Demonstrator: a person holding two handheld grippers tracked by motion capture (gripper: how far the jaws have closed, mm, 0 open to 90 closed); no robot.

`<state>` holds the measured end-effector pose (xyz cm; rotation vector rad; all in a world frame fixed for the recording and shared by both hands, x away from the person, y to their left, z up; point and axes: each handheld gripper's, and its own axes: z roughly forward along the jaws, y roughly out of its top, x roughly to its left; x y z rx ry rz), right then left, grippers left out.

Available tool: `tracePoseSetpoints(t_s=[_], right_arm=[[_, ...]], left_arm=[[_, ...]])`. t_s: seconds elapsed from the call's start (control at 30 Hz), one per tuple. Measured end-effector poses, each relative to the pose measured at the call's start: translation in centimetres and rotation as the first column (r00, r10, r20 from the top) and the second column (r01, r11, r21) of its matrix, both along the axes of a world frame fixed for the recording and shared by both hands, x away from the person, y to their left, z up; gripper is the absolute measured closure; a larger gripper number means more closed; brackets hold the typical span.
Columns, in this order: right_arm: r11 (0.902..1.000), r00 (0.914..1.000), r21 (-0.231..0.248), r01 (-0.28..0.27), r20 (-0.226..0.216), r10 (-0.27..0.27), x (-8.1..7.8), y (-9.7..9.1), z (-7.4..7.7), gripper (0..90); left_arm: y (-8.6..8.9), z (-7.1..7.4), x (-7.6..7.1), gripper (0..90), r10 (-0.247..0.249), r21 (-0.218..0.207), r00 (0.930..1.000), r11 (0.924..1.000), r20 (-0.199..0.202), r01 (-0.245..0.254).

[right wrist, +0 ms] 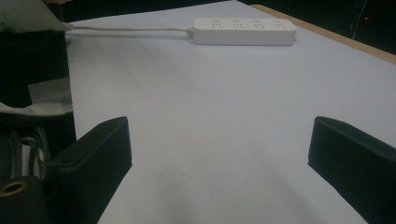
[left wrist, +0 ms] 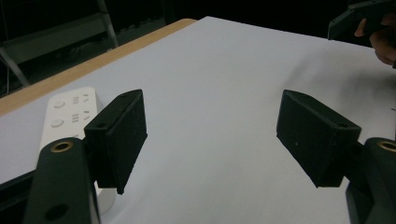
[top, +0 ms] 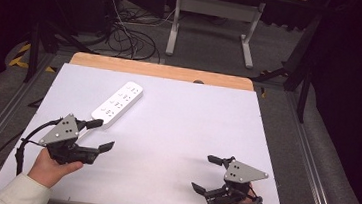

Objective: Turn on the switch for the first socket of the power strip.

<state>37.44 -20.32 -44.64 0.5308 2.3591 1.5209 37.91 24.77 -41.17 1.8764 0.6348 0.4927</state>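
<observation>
1. Your left hand-held gripper (top: 101, 135) hangs over the near-left part of the tabletop (top: 192, 123), jaws wide apart with nothing between them. In the left gripper view the gap between the two black pads is bare white surface.
2. Your right hand-held gripper (top: 205, 173) sits near the front-right edge of the tabletop, jaws likewise spread and empty. The right gripper view confirms it: plain tabletop between the pads.
3. The thing nearest the work is the white power strip (top: 117, 103). It lies flat on the left half of the tabletop, long axis running diagonally from near-left to far-right, socket side up.
4. One tip of the left hand-held gripper is just beside the strip's near end. You cannot tell from the high view whether it touches. In the left gripper view the strip (left wrist: 70, 121) lies off to the side behind one pad, not between the jaws.
5. The strip's white cord (right wrist: 126, 29) shows in the right gripper view, trailing away from one end.
6. Progress, as a judgement: nothing is grasped yet, so the work is at its start. Left to do: bring the left jaws around the strip and close. The right hand-held gripper is well apart from it.
</observation>
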Motion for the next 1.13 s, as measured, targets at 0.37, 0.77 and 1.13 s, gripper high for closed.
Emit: tracePoseSetpoints(t_s=[0.37, 0.77, 1.13], right_arm=[[1.0000, 1.0000, 0.004, 0.001, 0.003, -0.001, -0.1, -0.1, 0.0, 6.7], [1.0000, 1.0000, 0.002, 0.004, 0.001, -0.004, 0.0, -0.2, 0.0, 6.7], [1.0000, 1.0000, -0.004, 0.003, -0.005, -0.003, 0.1, -0.2, -0.1, 6.7]], left_arm=[[-0.2, -2.9, -0.7, 24.9, -0.059, -0.013, 0.9960, 0.9982, -0.067, 0.058], [-1.2, -5.2, -1.2, 19.0, -0.115, -0.007, 0.9849, 0.9934, -0.130, 0.115], [-1.1, -5.1, -1.2, 20.3, -0.061, 0.030, 0.9921, 0.9974, -0.109, 0.065]])
